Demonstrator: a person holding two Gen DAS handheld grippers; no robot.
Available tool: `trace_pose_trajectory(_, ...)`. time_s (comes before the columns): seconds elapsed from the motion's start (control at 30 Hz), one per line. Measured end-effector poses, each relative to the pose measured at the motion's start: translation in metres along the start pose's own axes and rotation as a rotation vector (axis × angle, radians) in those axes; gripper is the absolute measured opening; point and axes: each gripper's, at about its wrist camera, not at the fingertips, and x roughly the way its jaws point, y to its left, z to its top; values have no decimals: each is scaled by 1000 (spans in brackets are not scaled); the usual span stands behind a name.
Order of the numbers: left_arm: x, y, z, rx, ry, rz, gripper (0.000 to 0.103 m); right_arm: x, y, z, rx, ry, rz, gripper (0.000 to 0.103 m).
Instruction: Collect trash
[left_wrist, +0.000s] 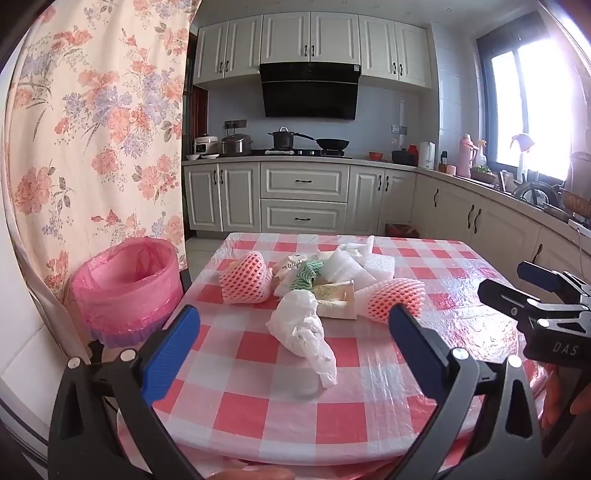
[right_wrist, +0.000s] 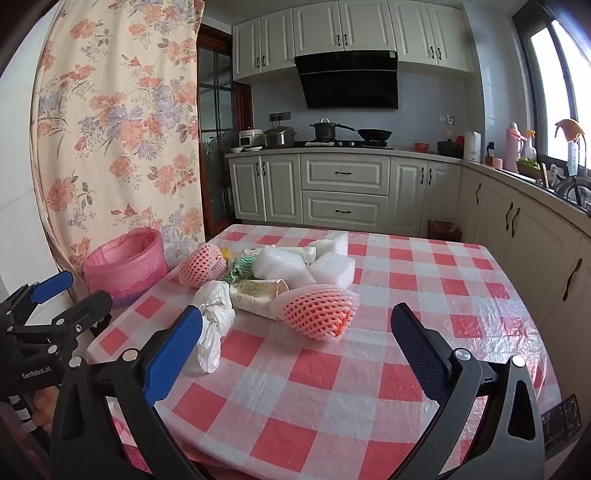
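Both tongs, left tongs (left_wrist: 293, 343) and right tongs (right_wrist: 297, 339), gape wide, empty, low in frame; trash pile (left_wrist: 314, 280) mid-table (left_wrist: 258, 413), bin (left_wrist: 125, 288) left.

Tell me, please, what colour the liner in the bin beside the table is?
Pink: the liner is translucent pink plastic folded over the bin's rim, clearest in the left wrist view.

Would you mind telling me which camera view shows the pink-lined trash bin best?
The left wrist view shows the pink-lined trash bin best: it sits large beside the table, with its open mouth and liner visible. In the right wrist view the bin is smaller and farther off, with the left gripper overlapping its lower edge.
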Motion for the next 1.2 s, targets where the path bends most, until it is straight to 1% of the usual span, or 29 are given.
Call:
trace_pose_trajectory(0.2, -1, -2, 0, 20, -9, -9, 99, -1, 1, 1, 0, -4, 6, 96)
trace_pose_trajectory(0.23, 2, 1, -3, 0, 0, 4, 99, -2, 1, 1, -1, -5, 5, 96)
trace_pose_trajectory(0.3, 2, 3, -3, -2, 2, 4, 99, -8, 2, 6, 0, -8, 6, 96)
trace_pose_trajectory(0.4, 2, 6, -5, -8, 0, 4, 99, -6, 5, 5, -2, -9, 3, 96)
trace_pose_trajectory(0.47, 0, 1, -2, -4, -4, 6, 99, -6, 4, 5, 0, -10, 5, 96)
trace_pose_trajectory(1.2, -1, 4, -3, -17, -4, 7, 99, -5, 4, 4, 8, -14, 21, 96)
